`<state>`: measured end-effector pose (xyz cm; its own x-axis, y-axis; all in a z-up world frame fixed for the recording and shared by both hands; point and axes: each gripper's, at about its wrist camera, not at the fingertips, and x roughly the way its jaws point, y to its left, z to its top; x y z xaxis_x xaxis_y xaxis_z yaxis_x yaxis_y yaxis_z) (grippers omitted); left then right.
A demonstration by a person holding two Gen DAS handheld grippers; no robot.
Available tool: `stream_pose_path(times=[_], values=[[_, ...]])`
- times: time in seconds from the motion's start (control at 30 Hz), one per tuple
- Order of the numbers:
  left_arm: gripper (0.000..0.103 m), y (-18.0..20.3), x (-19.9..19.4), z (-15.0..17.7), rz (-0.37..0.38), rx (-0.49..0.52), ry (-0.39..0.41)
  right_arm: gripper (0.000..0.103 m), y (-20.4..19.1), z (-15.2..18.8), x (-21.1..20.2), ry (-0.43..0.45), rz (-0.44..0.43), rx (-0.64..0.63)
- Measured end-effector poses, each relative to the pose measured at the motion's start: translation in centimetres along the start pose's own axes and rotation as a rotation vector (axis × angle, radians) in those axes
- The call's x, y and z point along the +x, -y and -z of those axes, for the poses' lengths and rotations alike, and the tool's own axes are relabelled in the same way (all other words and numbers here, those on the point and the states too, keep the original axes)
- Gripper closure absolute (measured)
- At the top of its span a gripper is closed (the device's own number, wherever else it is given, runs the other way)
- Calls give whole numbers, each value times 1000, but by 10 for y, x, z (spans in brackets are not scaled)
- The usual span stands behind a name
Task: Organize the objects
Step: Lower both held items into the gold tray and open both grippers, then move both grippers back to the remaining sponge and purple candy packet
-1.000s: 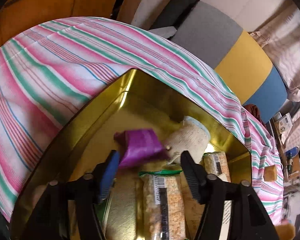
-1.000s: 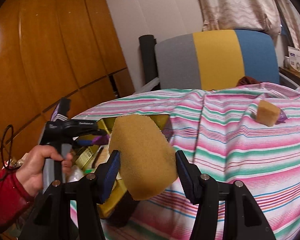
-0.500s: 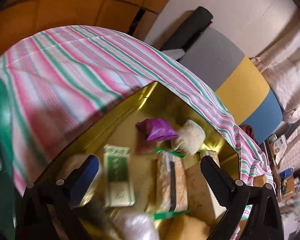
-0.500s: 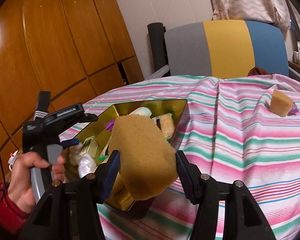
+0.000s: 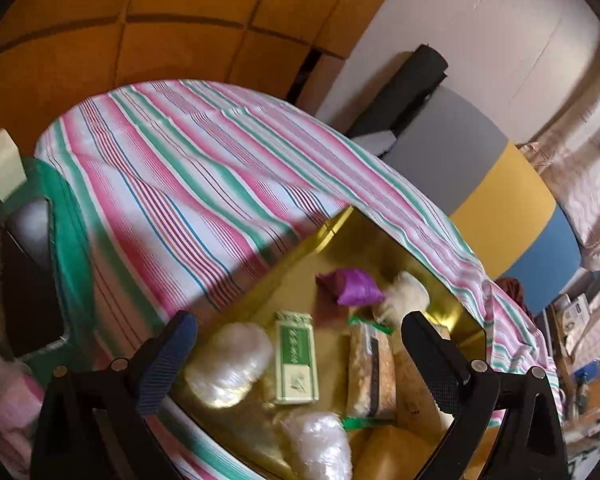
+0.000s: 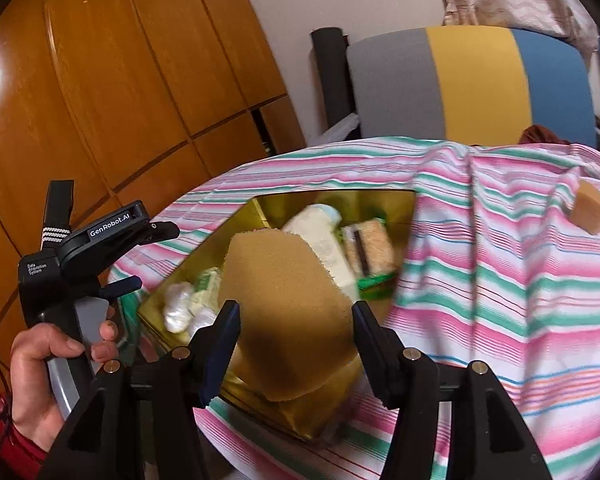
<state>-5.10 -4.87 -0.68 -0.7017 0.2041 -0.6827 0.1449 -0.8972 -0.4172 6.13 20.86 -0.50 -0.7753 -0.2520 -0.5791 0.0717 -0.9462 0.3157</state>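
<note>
One tan foam sponge [image 6: 288, 312], pinched between the right gripper [image 6: 296, 324] jaws above the gold metal tin [image 6: 336, 200], could be dropped onto the tin's six o'clock rim if released early, while the left gripper [image 5: 300, 340] jaws are spread empty.

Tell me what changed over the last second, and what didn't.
The left gripper let go of the purple packet, opened wide and pulled back from the gold tin. The right gripper carried the brown sponge over the tin. The packet stays in the tin; the right jaws stay clamped on the sponge.
</note>
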Motion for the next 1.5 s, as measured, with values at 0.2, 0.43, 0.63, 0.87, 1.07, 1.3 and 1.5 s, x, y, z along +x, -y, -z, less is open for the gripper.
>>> stream_pose_path(times=[0.2, 0.43, 0.63, 0.87, 1.07, 1.3, 1.5], values=[[0, -6, -15, -13, -35, 4, 64, 45, -35, -21, 46, -70, -45, -34], [0, -11, -22, -20, -46, 0, 85, 44, -72, -47, 107, -144, 20, -103], [0, -14, -25, -19, -57, -3, 91, 35, -78, -56, 142, -196, 16, -98], [0, -16, -18, -16, -73, -16, 67, 24, -54, -47, 111, -138, 4, -27], [0, 2, -12, -3, -59, 42, 39, 24, -33, -43, 72, -61, 35, 0], [0, 33, -10, 20, -5, 147, 9, 24, 9, -45, 26, 20, 124, 38], [0, 71, -13, 54, 68, 265, -57, 24, 54, -38, 5, 26, 223, 81]])
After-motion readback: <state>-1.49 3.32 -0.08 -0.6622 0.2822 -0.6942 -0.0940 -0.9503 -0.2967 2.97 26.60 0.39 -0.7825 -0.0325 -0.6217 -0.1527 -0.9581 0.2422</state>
